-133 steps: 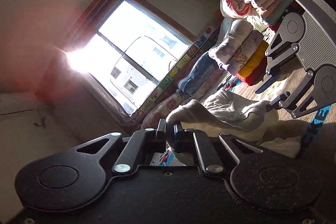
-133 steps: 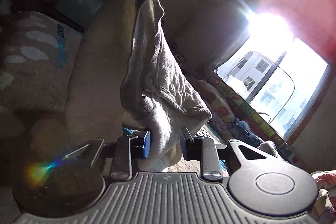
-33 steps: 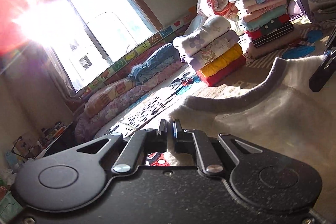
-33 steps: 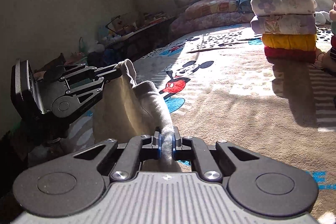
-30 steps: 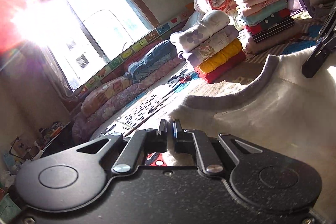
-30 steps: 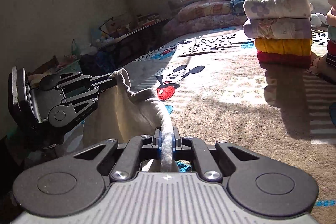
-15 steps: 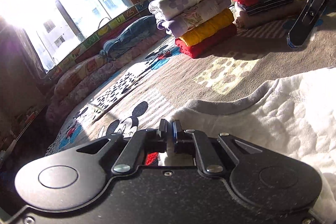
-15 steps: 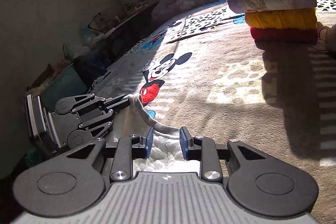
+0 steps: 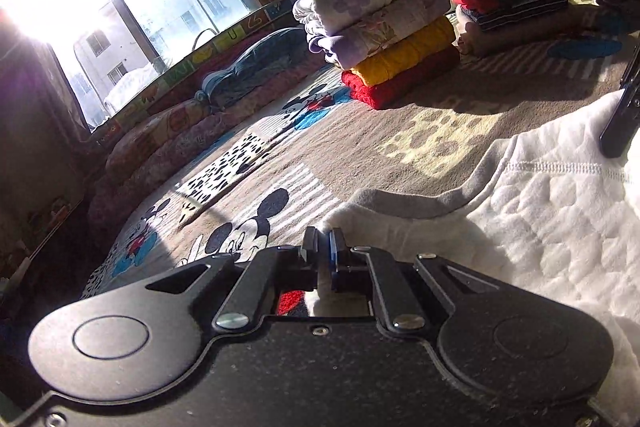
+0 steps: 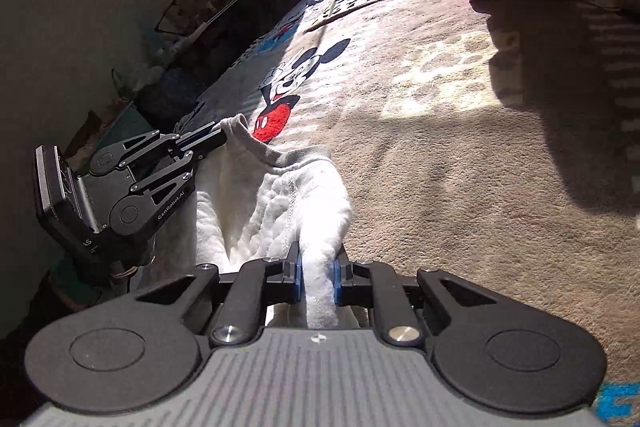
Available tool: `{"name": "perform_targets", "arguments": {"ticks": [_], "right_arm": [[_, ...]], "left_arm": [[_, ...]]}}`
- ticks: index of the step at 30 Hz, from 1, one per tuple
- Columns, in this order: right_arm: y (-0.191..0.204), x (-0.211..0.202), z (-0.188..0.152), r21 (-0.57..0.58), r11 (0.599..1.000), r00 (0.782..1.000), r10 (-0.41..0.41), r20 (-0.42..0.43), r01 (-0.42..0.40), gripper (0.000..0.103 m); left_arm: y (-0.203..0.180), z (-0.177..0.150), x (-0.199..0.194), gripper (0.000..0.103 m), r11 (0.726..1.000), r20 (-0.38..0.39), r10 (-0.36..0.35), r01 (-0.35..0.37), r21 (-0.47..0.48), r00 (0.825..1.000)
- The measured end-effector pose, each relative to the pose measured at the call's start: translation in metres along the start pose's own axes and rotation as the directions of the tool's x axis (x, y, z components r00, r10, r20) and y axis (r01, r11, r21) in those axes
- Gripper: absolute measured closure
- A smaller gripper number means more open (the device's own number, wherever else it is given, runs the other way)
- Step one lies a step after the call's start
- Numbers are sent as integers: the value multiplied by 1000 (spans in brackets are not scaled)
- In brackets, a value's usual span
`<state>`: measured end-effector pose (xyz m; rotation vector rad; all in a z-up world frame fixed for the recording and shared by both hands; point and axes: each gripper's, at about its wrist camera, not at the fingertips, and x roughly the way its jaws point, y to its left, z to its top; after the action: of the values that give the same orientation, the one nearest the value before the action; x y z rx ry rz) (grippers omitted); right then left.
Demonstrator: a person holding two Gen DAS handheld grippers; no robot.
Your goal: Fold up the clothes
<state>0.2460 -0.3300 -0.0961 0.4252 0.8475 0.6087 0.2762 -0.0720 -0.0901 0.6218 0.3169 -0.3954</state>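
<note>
**A:** Where's the garment right now?

**B:** Down on the carpet (image 10: 460,147). It's a white quilted top (image 9: 560,219) with a grey neckband (image 9: 420,201), and its neck edge runs from one tool to the other. That span is its long axis here.

**A:** The left tool?

**B:** The left tool (image 10: 218,141) sits low at the far-left end, fingers pinched down to a sliver on the grey corner of the top. In its own view the jaws are nearly together, with white cloth showing just behind them.

**A:** And the right?

**B:** The right tool (image 10: 318,267) straddles a thick white fold of the top, jaws partly apart, blue pads against the cloth on both sides. Whether it's squeezing or just letting go, I can't tell.

**A:** So what does the next move hang on?

**B:** That line between the tools. The body of the top lies behind and beside them, while the stack of folded clothes (image 9: 384,39) stands well ahead on the carpet.
</note>
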Motion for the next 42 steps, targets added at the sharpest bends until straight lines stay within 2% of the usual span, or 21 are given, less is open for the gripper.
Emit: {"name": "perform_targets", "arguments": {"ticks": [4,8,15,19,24,27,29,30,31,33,35,42], "right_arm": [[10,-1,31,-116,991,998,-65,0,64,88],[10,4,63,-233,963,990,-142,-15,135,88],[6,38,110,-380,897,964,-261,-48,224,88],[3,63,126,-412,873,948,-312,-61,261,88],[-10,94,124,-366,875,930,-362,-62,316,88],[-19,106,118,-303,882,916,-397,-62,362,78],[-27,99,118,-192,915,929,-368,-36,355,70],[-30,91,119,-139,926,935,-356,-7,351,68],[-32,82,120,-86,934,938,-345,23,346,64],[-29,60,118,-41,941,939,-332,93,337,58],[-25,36,113,-3,950,939,-308,152,312,52],[-6,-25,32,135,967,934,-243,263,214,39]], "left_arm": [[14,10,13,98,998,-11,4,-5,-56,1000],[23,19,30,98,997,-14,14,-15,-81,1000],[43,22,70,98,991,-67,15,-23,-130,998],[52,19,92,98,985,-110,15,-34,-172,994],[58,10,118,98,970,-183,-9,-36,-240,983],[53,3,132,97,969,-251,-21,-42,-245,968],[53,0,133,93,967,-281,-15,-58,-247,959],[53,-1,133,84,966,-292,-8,-68,-249,956],[55,-1,127,77,963,-286,13,-89,-254,958],[63,-1,112,50,953,-271,55,-132,-272,961],[70,-1,96,49,940,-255,58,-139,-312,965],[73,-6,14,45,881,-211,63,-154,-448,975]]}}
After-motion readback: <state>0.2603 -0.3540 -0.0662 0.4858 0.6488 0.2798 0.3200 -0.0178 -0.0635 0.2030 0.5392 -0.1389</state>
